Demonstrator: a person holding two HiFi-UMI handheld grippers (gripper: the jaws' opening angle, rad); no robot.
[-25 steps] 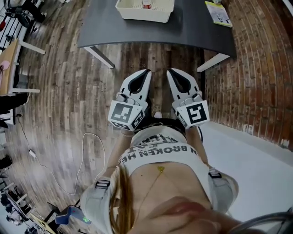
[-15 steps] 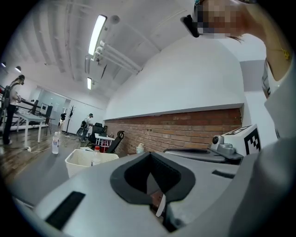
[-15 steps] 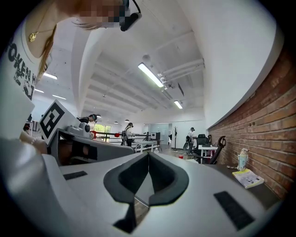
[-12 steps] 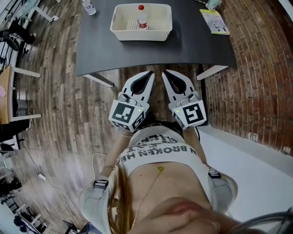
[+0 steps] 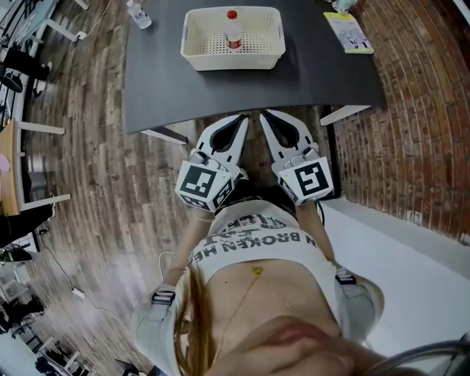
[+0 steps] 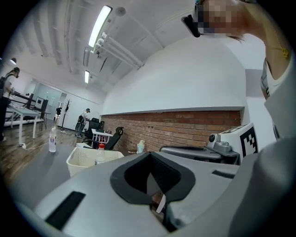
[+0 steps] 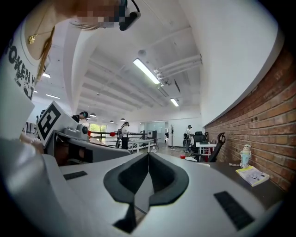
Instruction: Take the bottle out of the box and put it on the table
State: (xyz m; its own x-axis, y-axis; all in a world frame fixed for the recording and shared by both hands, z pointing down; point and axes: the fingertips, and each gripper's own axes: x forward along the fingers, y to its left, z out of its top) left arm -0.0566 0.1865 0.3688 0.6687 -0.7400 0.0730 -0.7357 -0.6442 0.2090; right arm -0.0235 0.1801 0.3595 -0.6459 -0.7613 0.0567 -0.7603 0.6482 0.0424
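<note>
A clear bottle with a red cap (image 5: 233,29) stands upright inside a white slatted basket (image 5: 208,55) on the dark grey table (image 5: 316,70). In the left gripper view the bottle (image 6: 99,154) and the basket (image 6: 82,162) show ahead at the left. Both grippers are held side by side in front of the person's body, short of the table's near edge and pointing at it. My left gripper (image 5: 240,117) is shut with nothing in it. My right gripper (image 5: 264,114) is shut and empty too, as the left gripper (image 6: 149,155) and right gripper (image 7: 148,155) views also show.
A second clear bottle (image 5: 139,13) stands at the table's far left corner. A yellow-green booklet (image 5: 349,32) lies at its far right. A brick wall (image 5: 418,110) runs along the right. Wooden floor, a cable (image 5: 165,264) and other desks lie to the left.
The table and basket have slid down the head view, closer to me, and the whole basket with the bottle is now in sight. Both grippers stay shut and side by side.
</note>
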